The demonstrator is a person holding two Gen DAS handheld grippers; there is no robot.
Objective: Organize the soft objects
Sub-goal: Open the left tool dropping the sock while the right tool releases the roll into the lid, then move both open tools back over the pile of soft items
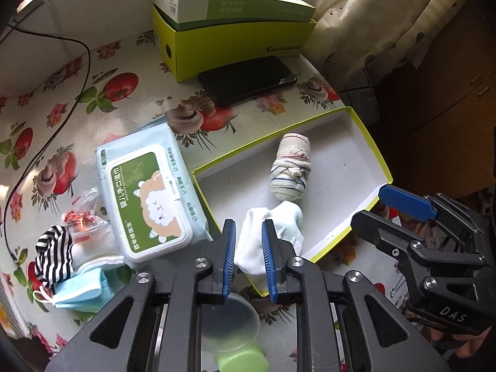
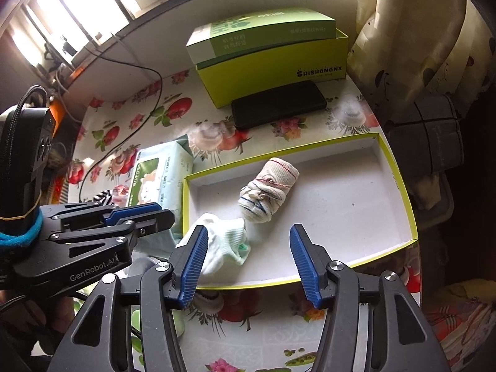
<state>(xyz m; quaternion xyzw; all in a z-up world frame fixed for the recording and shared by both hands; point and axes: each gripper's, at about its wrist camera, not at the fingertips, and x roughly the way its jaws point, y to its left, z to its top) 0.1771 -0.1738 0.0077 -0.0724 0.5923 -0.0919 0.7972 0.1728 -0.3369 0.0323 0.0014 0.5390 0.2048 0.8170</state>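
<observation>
Inside tray (image 2: 400, 186), rolled sock (image 2: 268, 190) lies long axis near-left to far-right; left gripper (image 1: 248, 238) fingers straddle white sock (image 1: 279, 232), parted; right gripper (image 2: 246, 255) gapes, empty.

Floral-clothed table (image 2: 266, 334), sunlit window (image 2: 93, 3) behind, patterned curtain (image 2: 412, 37) beside.

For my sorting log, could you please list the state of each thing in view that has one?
Left tongs: partly open around the white sock, grip unclear.
Right tongs: open, empty.
White sock: loose, draped over the tray's rim.
Rolled sock: bundled, lying in the tray.
Tray: open.
Wipes pack: lid closed.
Striped sock: crumpled on the table.
Face mask: folded.
</observation>
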